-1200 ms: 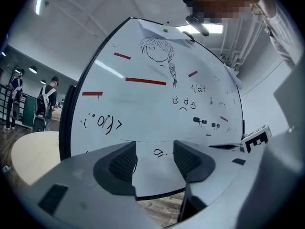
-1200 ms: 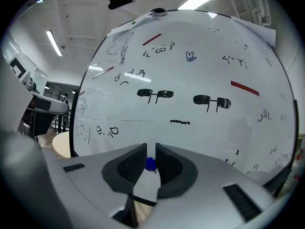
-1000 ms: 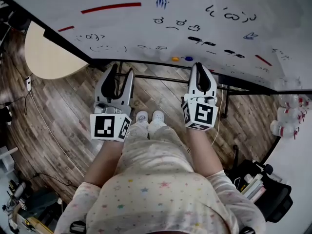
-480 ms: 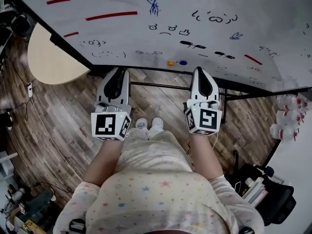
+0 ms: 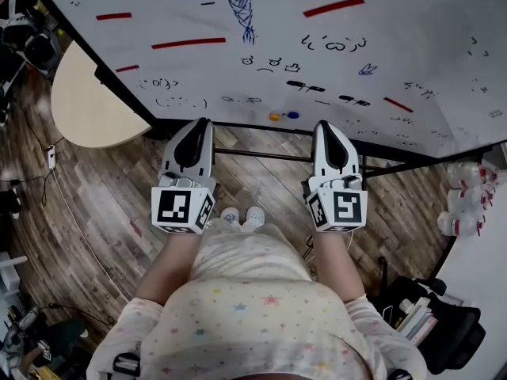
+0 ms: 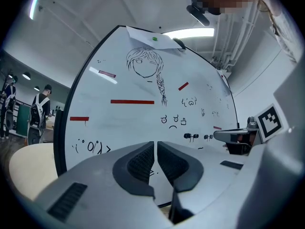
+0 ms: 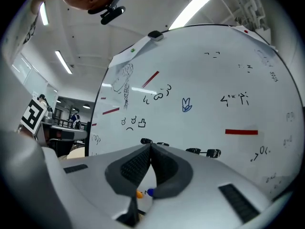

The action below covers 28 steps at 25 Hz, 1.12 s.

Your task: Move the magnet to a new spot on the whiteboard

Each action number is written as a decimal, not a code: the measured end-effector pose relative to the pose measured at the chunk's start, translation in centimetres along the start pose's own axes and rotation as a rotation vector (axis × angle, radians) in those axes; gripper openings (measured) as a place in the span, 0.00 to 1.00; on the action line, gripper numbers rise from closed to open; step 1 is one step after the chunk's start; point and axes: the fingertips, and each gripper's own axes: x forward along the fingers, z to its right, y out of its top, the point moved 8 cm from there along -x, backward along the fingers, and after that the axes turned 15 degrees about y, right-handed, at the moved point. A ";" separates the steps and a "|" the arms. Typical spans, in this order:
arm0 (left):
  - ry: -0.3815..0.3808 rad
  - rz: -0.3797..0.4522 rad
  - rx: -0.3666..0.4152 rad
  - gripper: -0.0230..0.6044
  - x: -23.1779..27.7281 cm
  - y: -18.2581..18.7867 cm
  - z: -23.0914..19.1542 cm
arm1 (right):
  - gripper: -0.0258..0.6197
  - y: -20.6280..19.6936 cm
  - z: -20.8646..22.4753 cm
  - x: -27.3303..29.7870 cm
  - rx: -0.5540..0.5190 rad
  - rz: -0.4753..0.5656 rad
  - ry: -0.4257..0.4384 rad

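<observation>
The whiteboard (image 5: 341, 62) stands in front of me, covered with drawings and small scribbles. Two small round magnets, an orange magnet (image 5: 274, 117) and a blue magnet (image 5: 292, 115), sit side by side near its bottom edge. They also show low in the right gripper view, orange magnet (image 7: 139, 193) beside blue magnet (image 7: 150, 192). My left gripper (image 5: 200, 124) and right gripper (image 5: 326, 126) are held level, short of the board, jaws shut on nothing. A green magnet (image 6: 154, 38) pins a paper at the board's top. Red strips (image 5: 188, 43) lie on the board.
A round beige table (image 5: 87, 105) stands left of the whiteboard over wooden floor. White-and-red objects (image 5: 463, 204) sit on a white surface at the right. A black bag (image 5: 444, 327) lies lower right. People stand far off at the left (image 6: 40, 111).
The left gripper's jaws, spread a second ago, have come together. Both grippers have drifted slightly, and more of the board's upper part now shows.
</observation>
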 end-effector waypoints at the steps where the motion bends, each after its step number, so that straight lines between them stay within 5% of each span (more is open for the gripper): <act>1: -0.004 0.001 -0.001 0.08 0.0 0.2 0.0 | 0.04 0.2 0.0 -0.1 0.003 0.003 0.003; 17: -0.004 0.007 -0.013 0.08 -0.5 1.1 -1.4 | 0.04 1.8 -1.2 -1.7 -0.031 0.108 0.013; 28: -0.003 0.013 -0.022 0.08 -0.4 1.2 -2.0 | 0.04 2.0 -1.4 -2.2 -0.047 0.081 -0.009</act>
